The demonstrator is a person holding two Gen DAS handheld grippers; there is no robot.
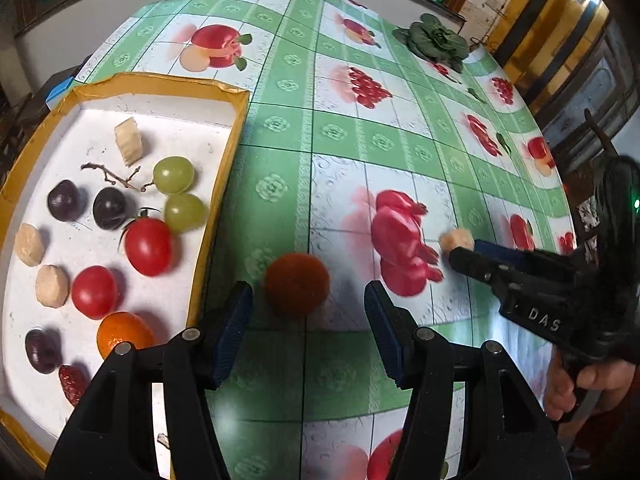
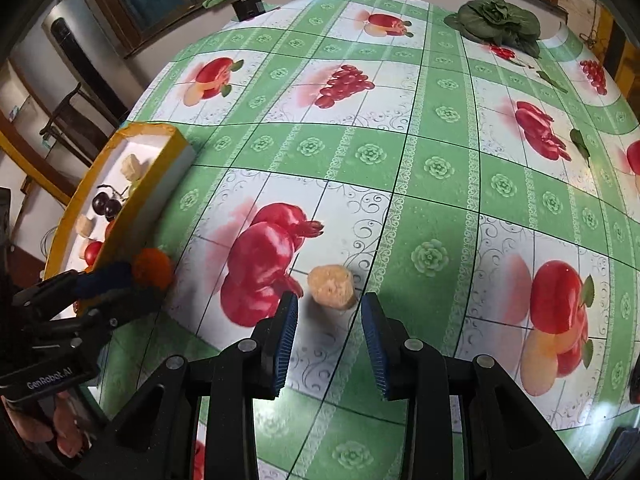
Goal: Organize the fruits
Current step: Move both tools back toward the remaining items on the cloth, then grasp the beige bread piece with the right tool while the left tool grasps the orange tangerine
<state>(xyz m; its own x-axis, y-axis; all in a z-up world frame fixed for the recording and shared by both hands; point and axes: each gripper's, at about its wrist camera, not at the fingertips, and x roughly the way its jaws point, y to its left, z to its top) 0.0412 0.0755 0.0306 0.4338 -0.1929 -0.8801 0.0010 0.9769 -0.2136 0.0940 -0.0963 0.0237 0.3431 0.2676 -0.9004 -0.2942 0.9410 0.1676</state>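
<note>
A: Layout?
B: Surface [image 1: 352,152] under a green checked cloth with printed fruit. Yellow-rimmed tray [image 1: 224,184] at 9 o'clock in the left wrist view, holding two green grapes [image 1: 174,174], dark plums [image 1: 109,208], two red tomatoes [image 1: 148,246], an orange [image 1: 120,336] and pale banana chunks [image 1: 129,143]. Leafy greens [image 2: 498,20] at 1 o'clock, far edge.
A: Left tool?
B: Left tool [image 1: 308,310] spread, pointing down. Fuzzy orange-red fruit [image 1: 297,284] lies on the cloth just beside the tray wall, between the fingertips; pads not touching it.
A: Right tool?
B: Right tool [image 2: 329,312] partly spread, nothing pinched. Banana slice [image 2: 332,286] on the cloth just ahead of the tips, 12 o'clock, clear of both pads.
A: Hands?
B: One hand [image 1: 576,384] on the right tool's handle, 4 o'clock in the left view.
</note>
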